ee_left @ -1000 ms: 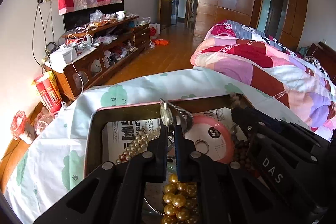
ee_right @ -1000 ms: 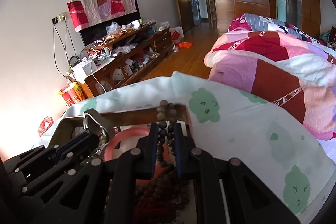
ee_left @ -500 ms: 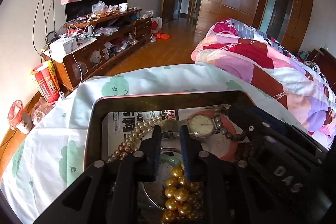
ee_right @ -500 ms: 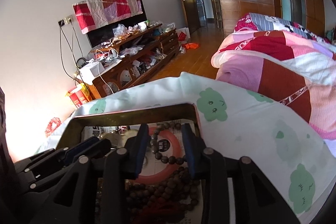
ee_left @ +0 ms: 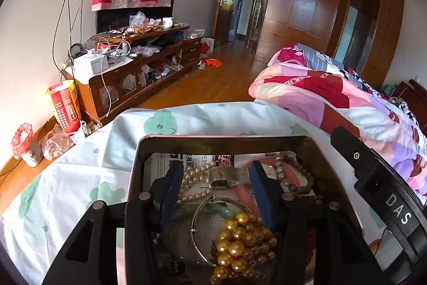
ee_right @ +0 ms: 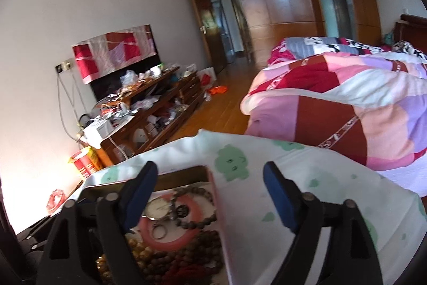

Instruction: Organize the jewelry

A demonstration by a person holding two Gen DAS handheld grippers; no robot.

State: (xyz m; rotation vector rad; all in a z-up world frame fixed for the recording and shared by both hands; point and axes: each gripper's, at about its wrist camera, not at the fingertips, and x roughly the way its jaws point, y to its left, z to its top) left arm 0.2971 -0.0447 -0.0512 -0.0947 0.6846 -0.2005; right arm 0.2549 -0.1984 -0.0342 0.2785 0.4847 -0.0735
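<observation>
A: Nearest items, left view?
B: Left tool (ee_left: 216, 178), spread wide, pinching nothing, over the tin box (ee_left: 213, 141). Under it: gold bead strand (ee_left: 240, 239), silver bangle (ee_left: 198, 229), green bangle (ee_left: 205, 208); farther in, pearl necklace (ee_left: 190, 179) and metal watch band (ee_left: 226, 174) on newspaper lining.

A: Right view?
B: Right tool (ee_right: 210, 186), also spread wide and holding nothing, straddling the box's right rim (ee_right: 217, 205). Inside: watch (ee_right: 157, 208), small ring (ee_right: 159, 231), pink disc (ee_right: 170, 242), dark bead bracelet (ee_right: 197, 221).

A: Beyond?
B: Box sits on a white sheet with green prints (ee_left: 165, 122); patchwork quilt (ee_right: 347, 108) to the right; cluttered wooden cabinet (ee_left: 138, 66) by the far wall.
</observation>
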